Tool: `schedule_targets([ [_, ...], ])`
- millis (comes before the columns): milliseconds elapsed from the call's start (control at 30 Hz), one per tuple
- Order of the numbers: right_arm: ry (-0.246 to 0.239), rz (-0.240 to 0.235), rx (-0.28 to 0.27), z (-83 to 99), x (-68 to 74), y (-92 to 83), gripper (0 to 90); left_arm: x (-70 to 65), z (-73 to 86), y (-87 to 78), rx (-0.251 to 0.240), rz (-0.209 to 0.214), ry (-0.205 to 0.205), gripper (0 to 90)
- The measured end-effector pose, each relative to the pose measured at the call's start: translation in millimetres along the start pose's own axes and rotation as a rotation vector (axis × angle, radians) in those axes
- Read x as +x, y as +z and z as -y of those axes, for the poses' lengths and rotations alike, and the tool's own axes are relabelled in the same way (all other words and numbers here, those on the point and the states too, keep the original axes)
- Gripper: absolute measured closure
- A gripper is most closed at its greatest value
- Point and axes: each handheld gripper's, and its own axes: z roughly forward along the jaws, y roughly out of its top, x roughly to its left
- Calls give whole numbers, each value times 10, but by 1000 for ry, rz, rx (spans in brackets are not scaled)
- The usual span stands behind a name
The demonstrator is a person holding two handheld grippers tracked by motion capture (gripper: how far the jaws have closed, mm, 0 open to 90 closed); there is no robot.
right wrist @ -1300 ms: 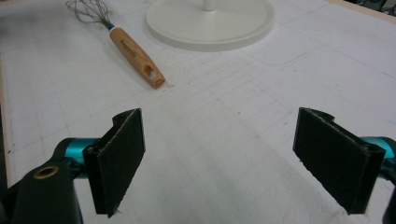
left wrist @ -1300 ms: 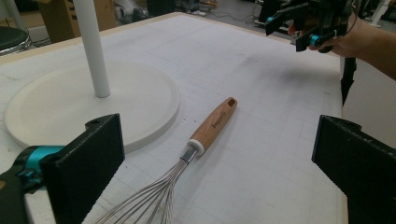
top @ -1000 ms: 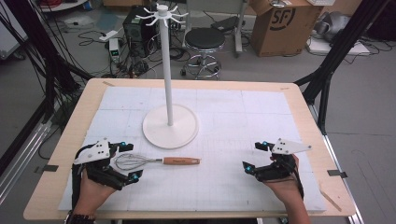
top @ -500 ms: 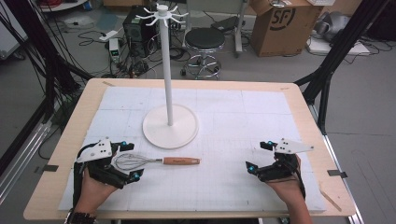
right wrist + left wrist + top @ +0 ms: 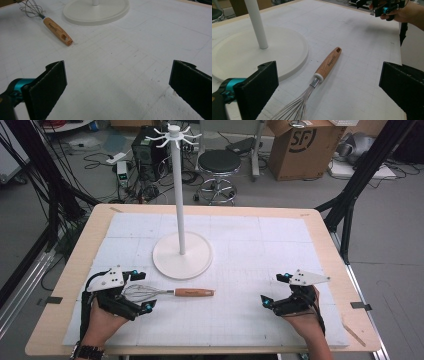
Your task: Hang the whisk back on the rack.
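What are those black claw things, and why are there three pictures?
A person sits at a table and holds a gripper in each hand. A gripper is a tool with two black jaws that can pinch things.

One picture comes from a camera high above the table. There you see the left gripper and the right gripper. The other two pictures come from small cameras riding on the grippers, so the black jaws stick up at the bottom of each.

On the table lies a white mat. On it stand a white stand with hooks on top, and a whisk with a wooden handle, lying flat.

Both grippers are open and hold nothing. The whisk's wire end lies between the left gripper's jaws, but they do not pinch it.
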Motion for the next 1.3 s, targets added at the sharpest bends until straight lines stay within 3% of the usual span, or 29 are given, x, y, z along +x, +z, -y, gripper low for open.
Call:
schedule_targets([
  [333,9,1,8,32,-36,-9,3,-10,-145,245,107,14,31,28],
  [600,10,-7,-2,26,-42,-11,3,-8,-373,514,254,15,73,28],
  [733,8,-10,2,23,-38,8,3,-33,-440,676,310,36,87,28],
  [867,1,-16,9,20,-43,48,3,-49,-463,863,424,34,118,29],
  [900,1,-19,13,16,-41,53,3,-65,-475,955,481,31,140,28],
  [1000,-1,-18,7,14,-50,47,3,-66,-476,1040,503,41,143,29],
  [1067,7,-19,1,15,-57,27,3,-72,-454,1124,544,36,138,34],
  [1100,7,-19,1,15,-57,27,3,-71,-441,1165,583,31,156,34],
  [1167,4,-18,-3,17,-64,19,3,-89,-413,1234,645,26,183,103],
  [1300,3,-22,-5,17,-60,11,3,-108,-418,1299,689,35,204,236],
])
